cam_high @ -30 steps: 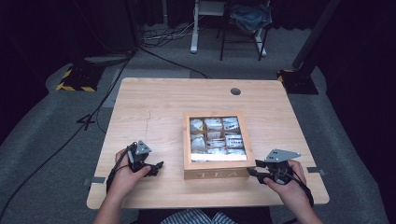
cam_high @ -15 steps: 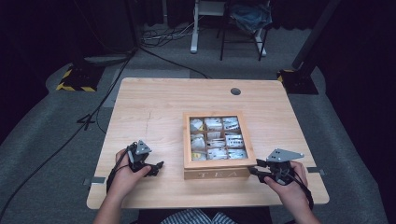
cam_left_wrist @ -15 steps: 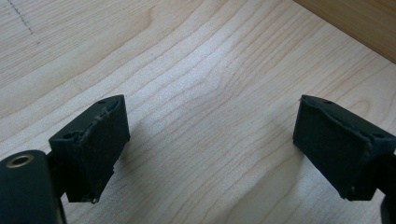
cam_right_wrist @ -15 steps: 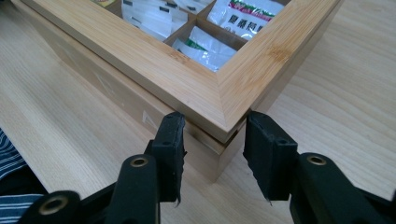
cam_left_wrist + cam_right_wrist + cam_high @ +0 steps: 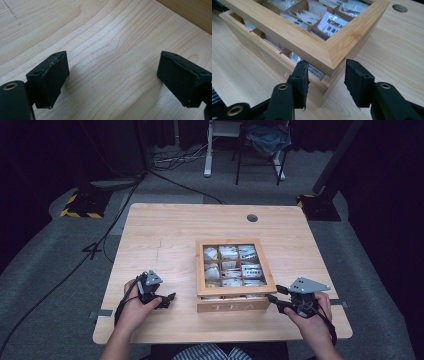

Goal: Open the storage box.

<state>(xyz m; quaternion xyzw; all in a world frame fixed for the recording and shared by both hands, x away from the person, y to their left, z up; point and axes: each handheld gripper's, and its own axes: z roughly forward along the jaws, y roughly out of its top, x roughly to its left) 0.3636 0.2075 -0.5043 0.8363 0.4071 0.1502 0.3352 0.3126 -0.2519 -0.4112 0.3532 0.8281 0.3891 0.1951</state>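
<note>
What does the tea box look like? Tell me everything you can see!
The tea box is light wood and square, with TEA on its front wall. Inside, wooden dividers make little compartments full of white tea packets. Its lid is a wooden frame with a see-through window, and it is lifted a little at the front. The box sits on the wooden table. The right claw straddles the lid's near corner, one jaw tucked into the gap; its jaws have just been opening.

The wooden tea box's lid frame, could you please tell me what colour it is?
Light honey-tan wood grain on the lid frame, shown best in the right gripper view.
</note>
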